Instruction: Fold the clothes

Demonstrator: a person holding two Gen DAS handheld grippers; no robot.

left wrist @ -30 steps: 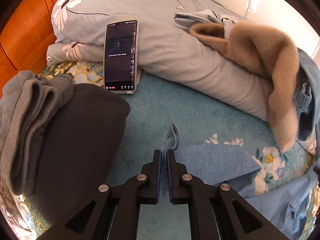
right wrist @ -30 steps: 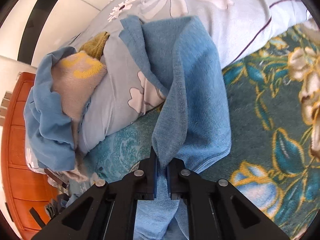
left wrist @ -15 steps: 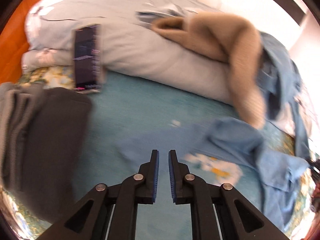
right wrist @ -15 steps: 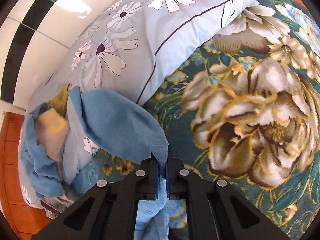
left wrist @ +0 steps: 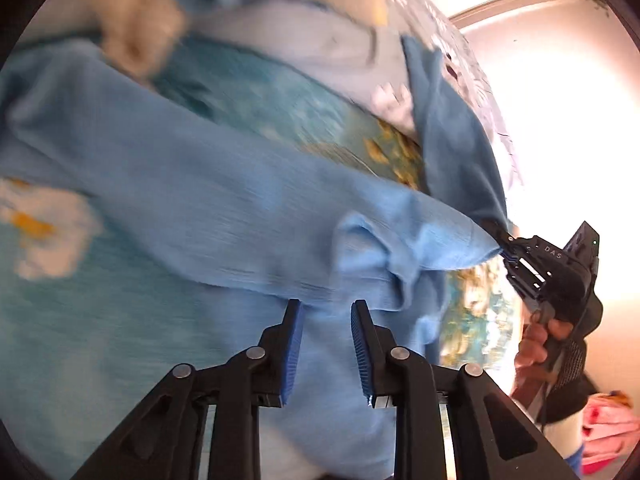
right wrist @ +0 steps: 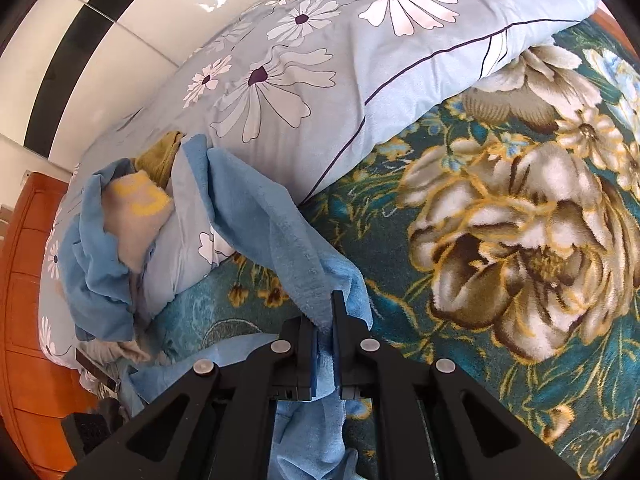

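Right gripper pinches blue cloth above floral blanket.

A matt, finely ribbed light-blue cloth garment is seen ahead of the matt black plastic right gripper; beyond it, a plush teal floral blanket and glossy orange wood appear.

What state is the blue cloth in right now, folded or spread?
Neither: the blue cloth is bunched and unfolded, stretched across the bed from the right gripper, shut on one edge.

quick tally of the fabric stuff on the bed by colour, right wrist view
blue: 2, the light blue towel-like cloth in the right gripper, and a crumpled blue garment
beige with yellow: 1, a fuzzy garment
olive: 1, a bunched cloth
total: 4
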